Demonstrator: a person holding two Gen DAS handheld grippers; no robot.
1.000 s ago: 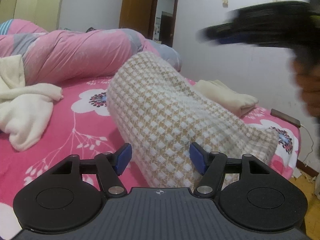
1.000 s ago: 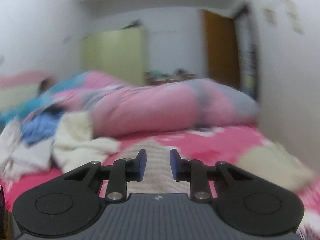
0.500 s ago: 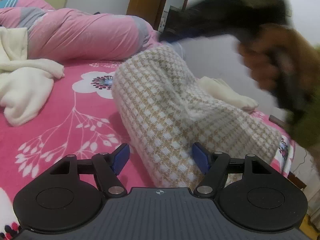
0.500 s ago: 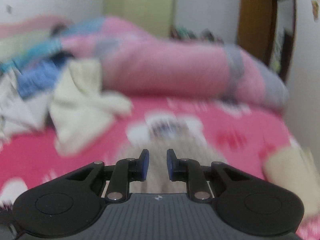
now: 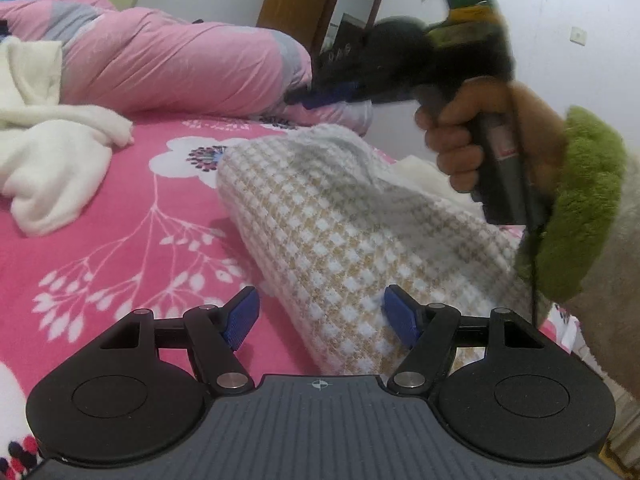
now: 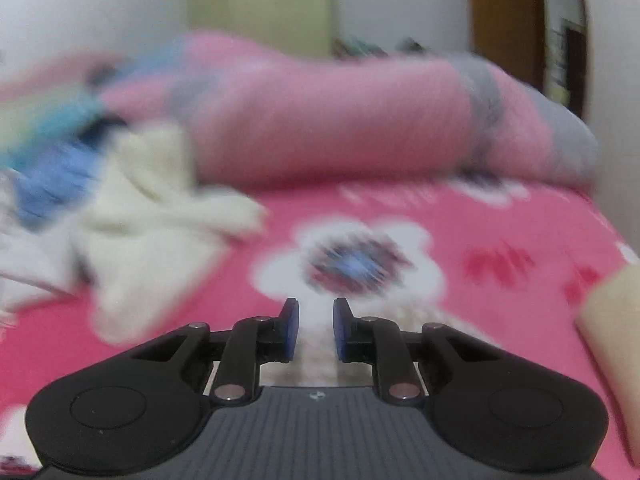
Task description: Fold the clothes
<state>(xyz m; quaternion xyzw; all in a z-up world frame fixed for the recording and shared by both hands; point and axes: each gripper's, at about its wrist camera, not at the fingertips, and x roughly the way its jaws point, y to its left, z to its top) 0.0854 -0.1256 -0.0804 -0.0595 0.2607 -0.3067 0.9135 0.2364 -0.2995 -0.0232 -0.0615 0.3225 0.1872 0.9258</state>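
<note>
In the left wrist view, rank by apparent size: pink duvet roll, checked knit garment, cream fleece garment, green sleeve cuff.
1. checked knit garment, though nearest the camera
2. pink duvet roll
3. cream fleece garment, partly cropped
4. green sleeve cuff

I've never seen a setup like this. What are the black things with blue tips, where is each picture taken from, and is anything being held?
Each picture comes from a camera on a hand-held gripper, looking along its two blue-tipped fingers. The left gripper is open, its right finger touching a checked knit garment on the pink floral bed. A person's hand holds the right gripper, which looks nearly shut with pale fabric between its fingers; blur hides whether it grips. A cream garment and a rolled pink quilt lie behind.
</note>
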